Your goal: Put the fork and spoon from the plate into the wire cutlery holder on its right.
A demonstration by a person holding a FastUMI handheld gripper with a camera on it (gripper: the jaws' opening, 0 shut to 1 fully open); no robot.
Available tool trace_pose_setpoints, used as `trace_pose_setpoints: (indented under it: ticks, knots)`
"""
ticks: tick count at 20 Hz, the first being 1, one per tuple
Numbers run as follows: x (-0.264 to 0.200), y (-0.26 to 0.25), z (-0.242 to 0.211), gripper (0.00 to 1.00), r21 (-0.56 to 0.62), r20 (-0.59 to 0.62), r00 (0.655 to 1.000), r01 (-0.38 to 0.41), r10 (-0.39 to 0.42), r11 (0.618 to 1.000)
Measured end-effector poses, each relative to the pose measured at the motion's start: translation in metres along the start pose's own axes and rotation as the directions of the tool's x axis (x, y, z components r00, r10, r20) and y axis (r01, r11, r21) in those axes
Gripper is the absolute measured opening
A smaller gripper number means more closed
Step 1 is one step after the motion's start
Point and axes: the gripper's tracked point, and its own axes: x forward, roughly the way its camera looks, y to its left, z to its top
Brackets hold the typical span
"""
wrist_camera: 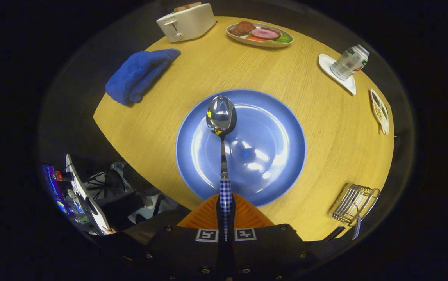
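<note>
One item, the spoon (222, 132), is being held in my tongs (225, 212): both fingers are pressing on its checked handle, and the bowl is pointing straight ahead of the fingertips, raised over the blue plate (270, 117). The plate itself is lying bare beneath and just beyond the fingers; I am seeing no fork on it. A checked handle like the spoon's is sticking out of the wire cutlery holder (354, 203), which is standing to the right of the tongs and slightly behind the fingertips, near the edge of the round wooden table (161, 125). I am judging that handle to be the fork, already delivered, though it is too small to confirm.

I am therefore working on the second half of the task: the spoon is lifted clear and is awaiting transport. The next move is calling for a swing of the tongs to the right, well away from the plate, until the spoon is over the holder's open top. The spoon is lying along the fingers, so I am expecting to tip it toward upright before lowering it between the wires. The fingers should be parting only once the spoon is resting inside, beside the handle already there.

Far ahead, a blue towel (140, 74), a toaster (186, 21) and a dish of food (261, 34) are standing well apart from this path.
</note>
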Motion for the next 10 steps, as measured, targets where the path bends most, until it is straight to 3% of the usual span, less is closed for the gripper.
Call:
trace_pose_setpoints:
  ticks: [10]
  knots:
    - [-0.065, -0.046, -0.033, 0.01, 0.124, 0.043, 0.992, 0.109, -0.115, 0.986]
